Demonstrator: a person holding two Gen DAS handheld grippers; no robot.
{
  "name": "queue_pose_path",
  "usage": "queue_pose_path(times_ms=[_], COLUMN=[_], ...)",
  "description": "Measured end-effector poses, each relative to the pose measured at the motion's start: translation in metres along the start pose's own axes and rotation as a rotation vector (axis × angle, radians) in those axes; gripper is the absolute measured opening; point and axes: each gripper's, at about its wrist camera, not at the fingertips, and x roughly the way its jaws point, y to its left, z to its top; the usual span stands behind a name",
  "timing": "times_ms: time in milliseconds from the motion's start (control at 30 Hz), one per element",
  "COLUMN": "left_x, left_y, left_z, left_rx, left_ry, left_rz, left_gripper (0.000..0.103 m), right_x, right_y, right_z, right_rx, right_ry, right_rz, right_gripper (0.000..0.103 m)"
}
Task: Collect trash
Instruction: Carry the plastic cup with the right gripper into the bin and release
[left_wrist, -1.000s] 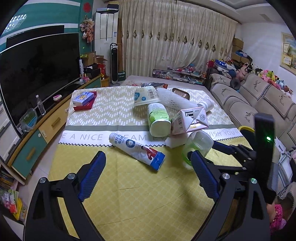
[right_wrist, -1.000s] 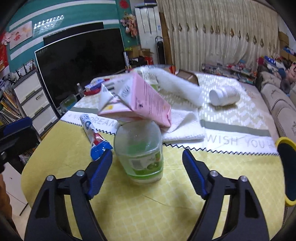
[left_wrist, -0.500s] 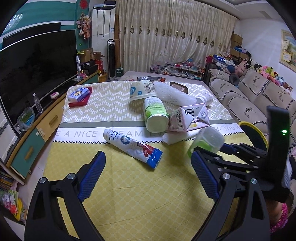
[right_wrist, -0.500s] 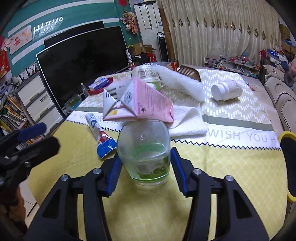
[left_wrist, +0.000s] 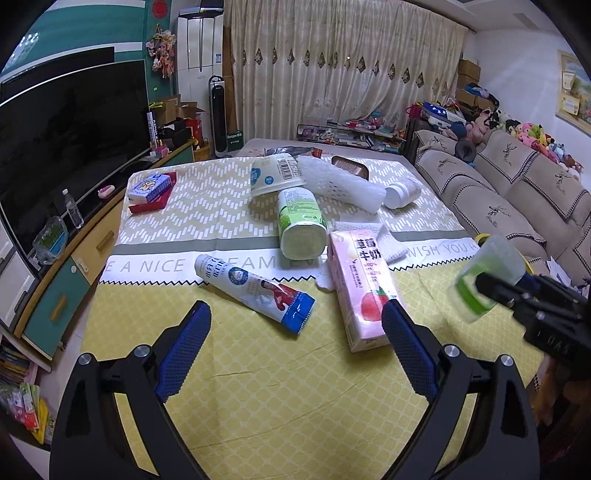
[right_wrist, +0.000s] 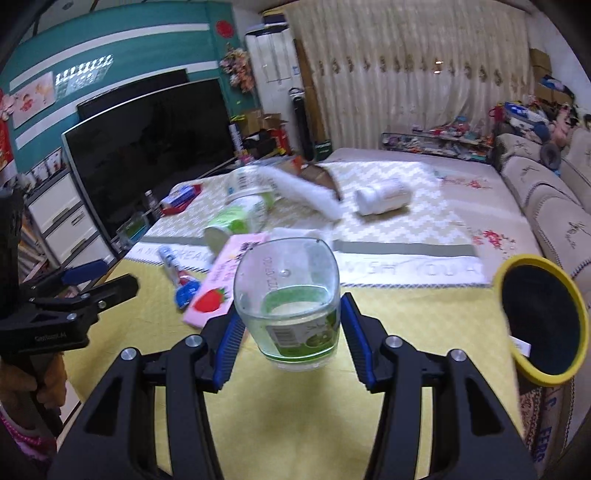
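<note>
Item 1, nearest: right gripper (right_wrist: 291, 332), fingers (right_wrist: 229, 341) clamped on a clear plastic cup (right_wrist: 290, 301) with a green label. It is held off the counter (right_wrist: 295, 398), tilted, mouth facing away. Risk: smooth, thin walls; a squeeze may buckle them and the cup could slip out. Any residue inside, which cannot be confirmed, would spill forward.

Item 2: yellow-rimmed bin (right_wrist: 541, 314), black-lined, at the counter's right edge, near the cup. Risk: a release short of the rim drops the cup on the floor.

Item 3: left gripper (left_wrist: 295, 343), fingers spread wide, holding nothing, above the yellow cloth.

Item 4: pink milk carton (left_wrist: 360, 286) and toothpaste tube (left_wrist: 255, 284), lying flat just beyond the left gripper. Risk: the carton overlaps a white tissue (left_wrist: 373, 236); lifting one may drag the other.

Item 5, farther: green-labelled bottle (left_wrist: 299, 223), white foam sleeve (left_wrist: 340, 181), small white jar (left_wrist: 402, 192), all lying on their sides; likely to roll if nudged.
</note>
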Motion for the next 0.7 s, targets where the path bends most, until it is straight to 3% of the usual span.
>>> queue_pose_path(times_ms=[200, 467, 700], left_x=[0.003, 0.013, 0.020], left_y=[-0.008, -0.017, -0.031], left_z=[0.000, 0.001, 0.001], left_rx=[0.021, 0.033, 0.063], left_ry=[0.007, 0.029, 0.046], left_rz=[-0.003, -0.011, -0.021], left_gripper=[0.092, 0.092, 0.092], right_x=[-0.011, -0.025, -0.013], right_y=[-0.054, -0.151, -0.227], right_z=[0.006, 0.007, 0.003], right_rx=[0.100, 0.245, 0.330], right_ry=[-0.051, -0.111, -0.084], right_rz=[-0.109, -0.353, -0.495], right_gripper=[0.049, 0.049, 0.049])
